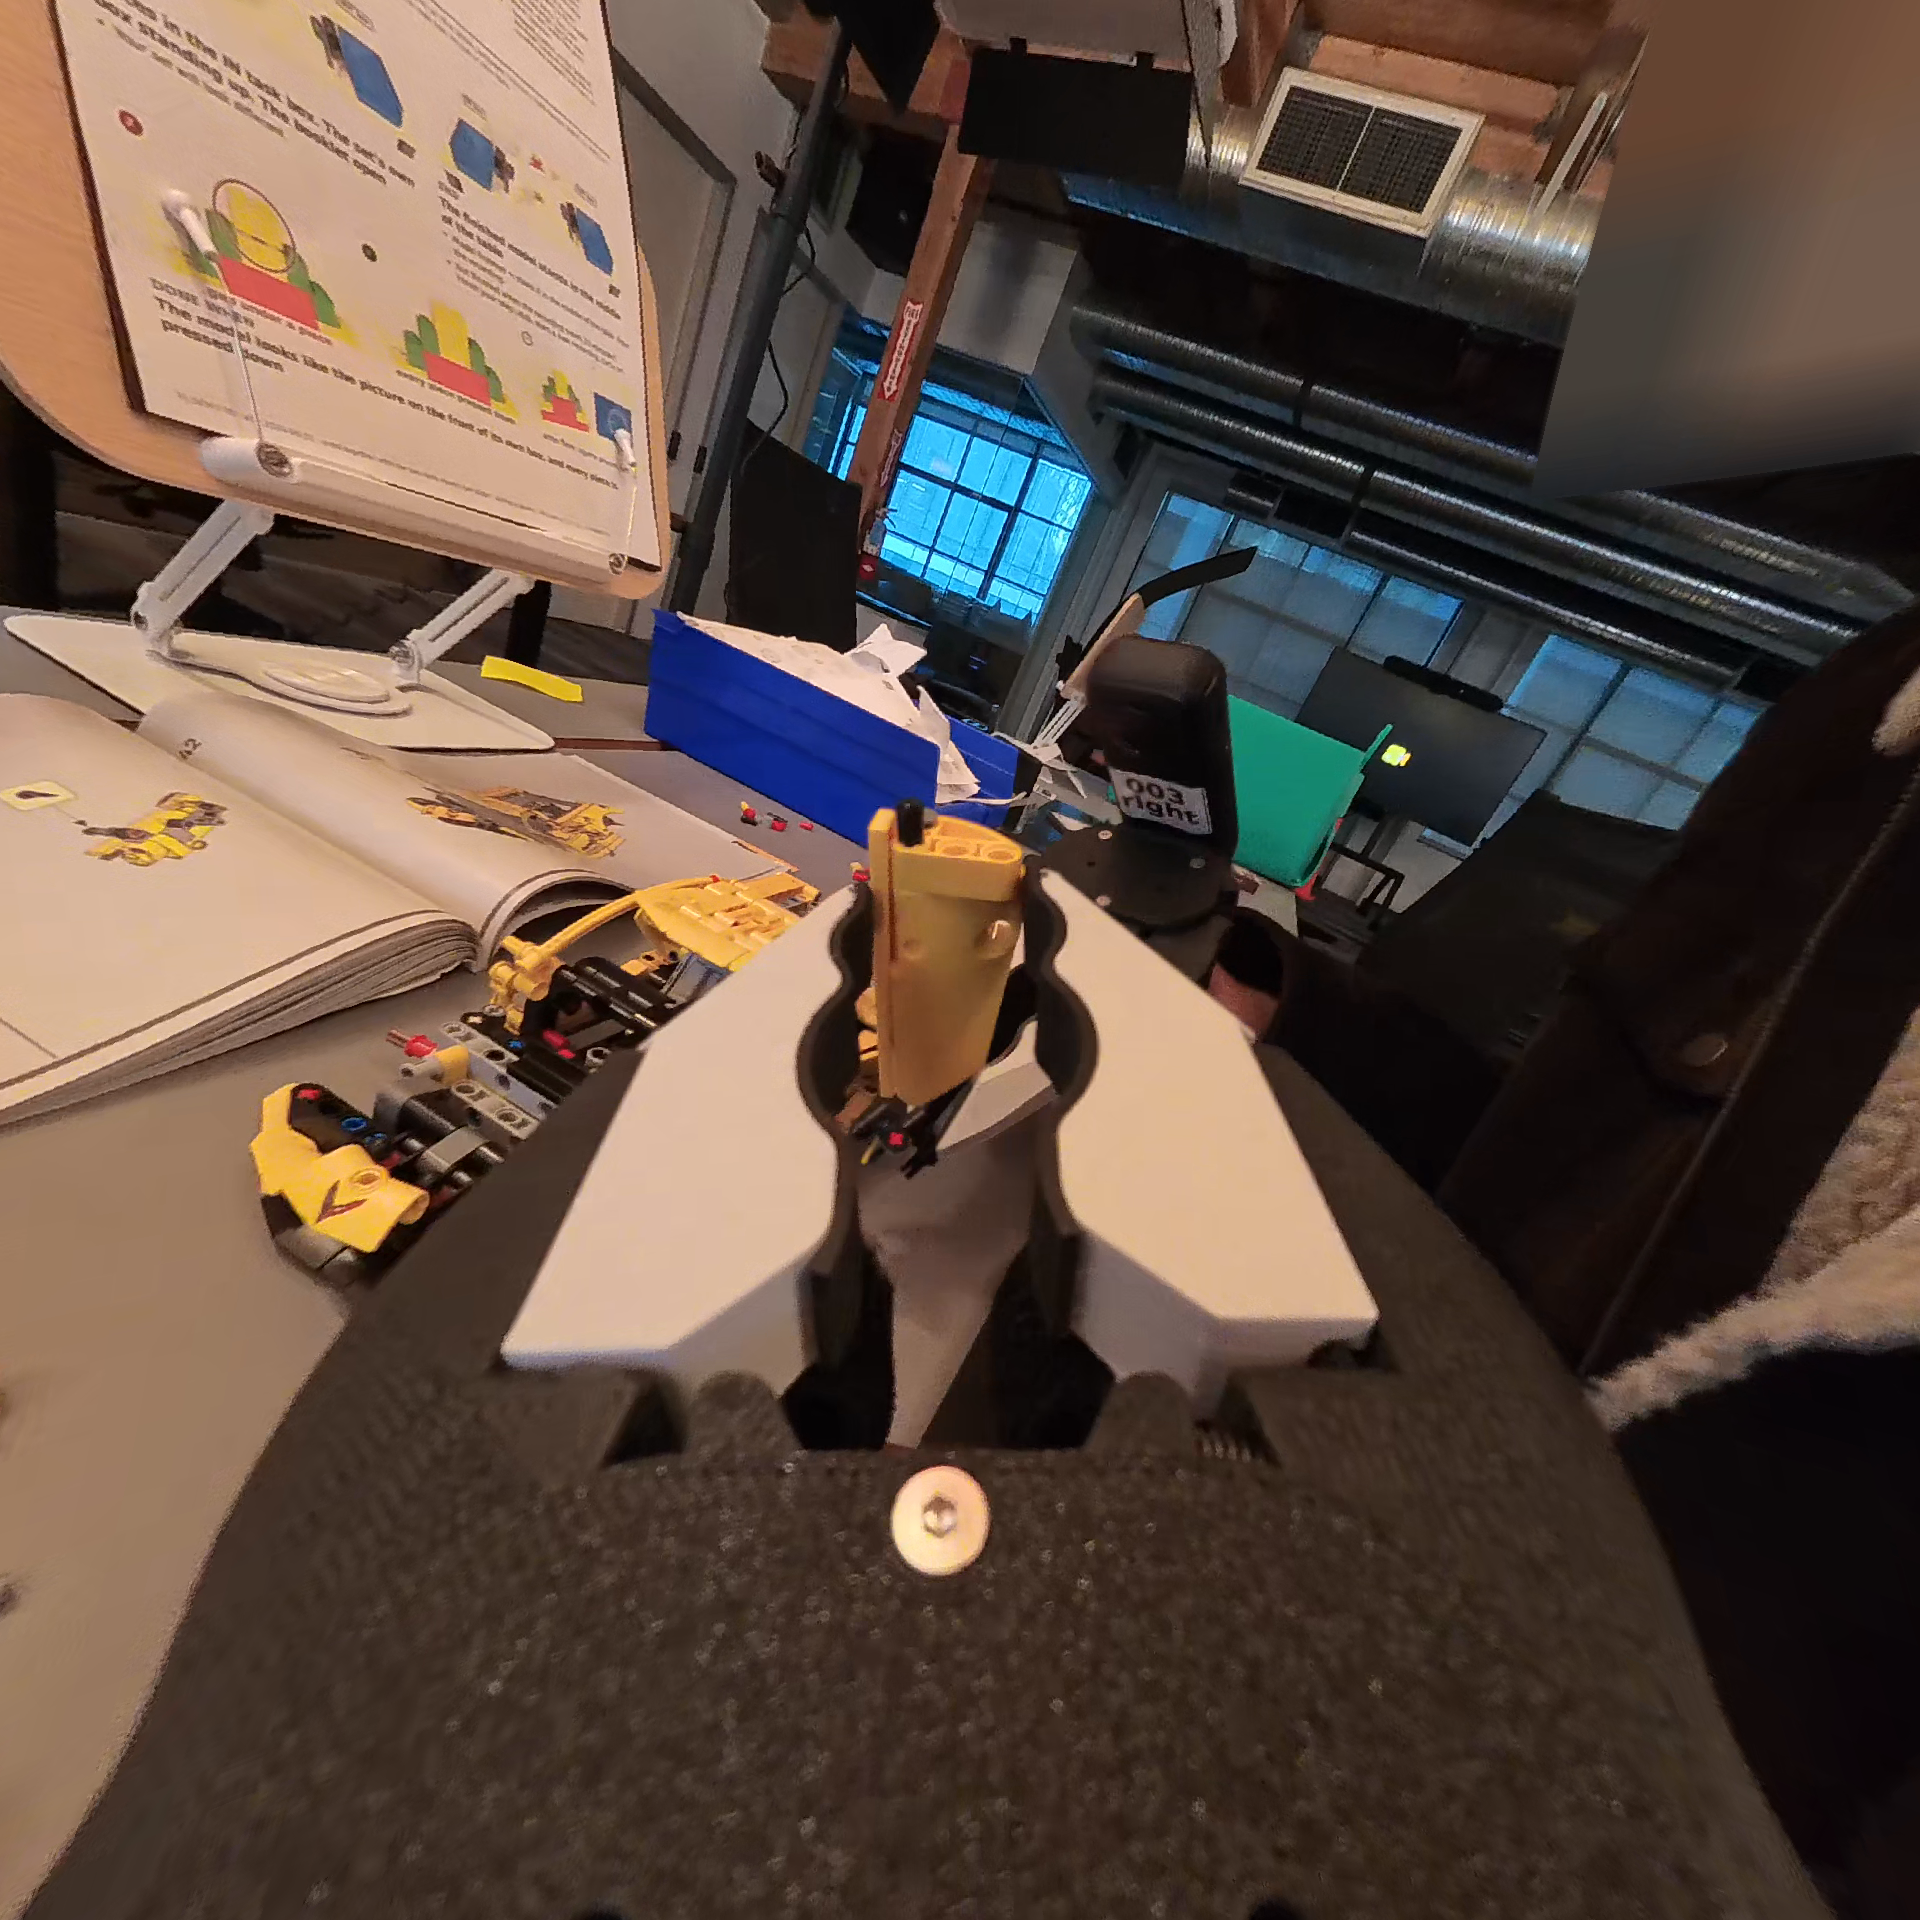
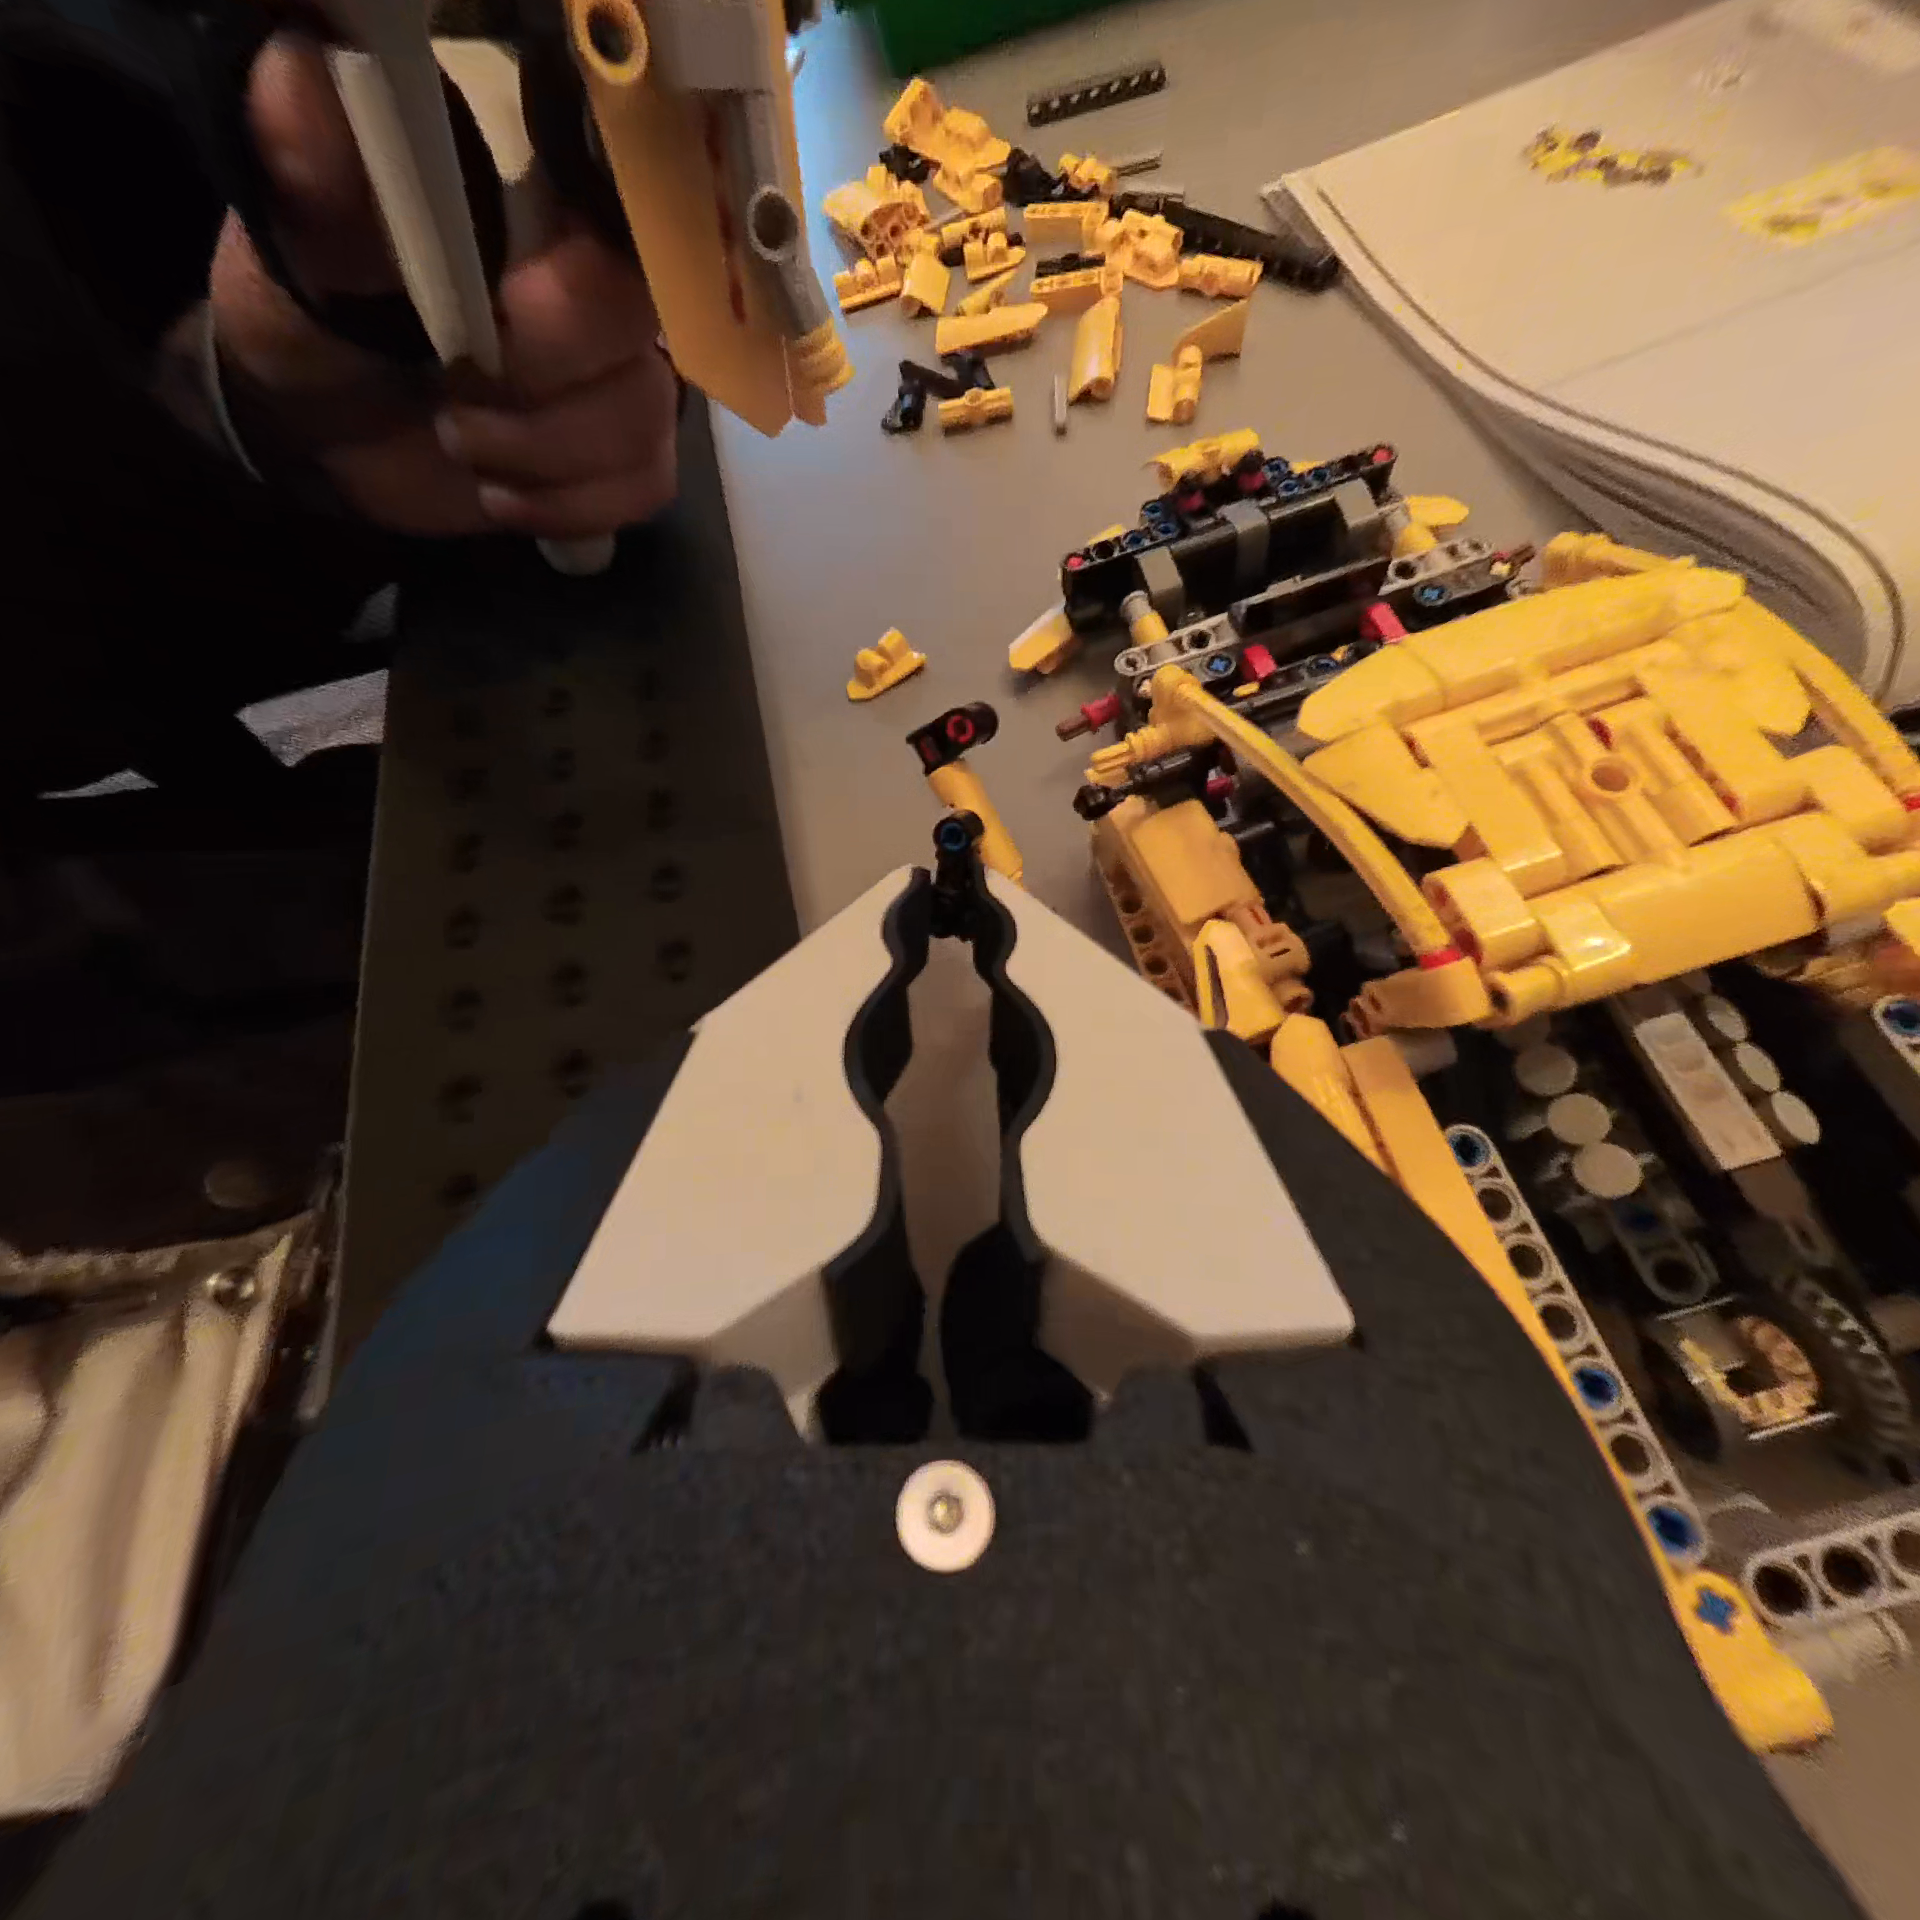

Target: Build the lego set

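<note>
My left gripper (image 1: pixel 940 914) is shut on a yellow lego panel assembly (image 1: pixel 940 966) and holds it upright above the table; it also shows in the right wrist view (image 2: pixel 717 208) at the upper left, held by a hand. My right gripper (image 2: pixel 954 883) is shut on a small black pin with a blue end (image 2: pixel 956 852), just above the table. The partly built yellow and black lego vehicle (image 2: pixel 1507 810) lies to its right; it also shows in the left wrist view (image 1: pixel 540 1029). The right gripper's body (image 1: pixel 1164 790) shows behind the held panel.
A pile of loose yellow and black pieces (image 2: pixel 1049 260) lies farther back. A small yellow piece (image 2: pixel 883 662) and a black-and-yellow connector (image 2: pixel 961 743) lie near the pin. An open instruction booklet (image 1: pixel 260 862), a sheet on a stand (image 1: pixel 343 239), a blue bin (image 1: pixel 800 727). My hands' fingertips stand some 12 cm from each other. Between my right fingertips and the small yellow piece (image 2: pixel 883 662) there is roughly 11 cm.
</note>
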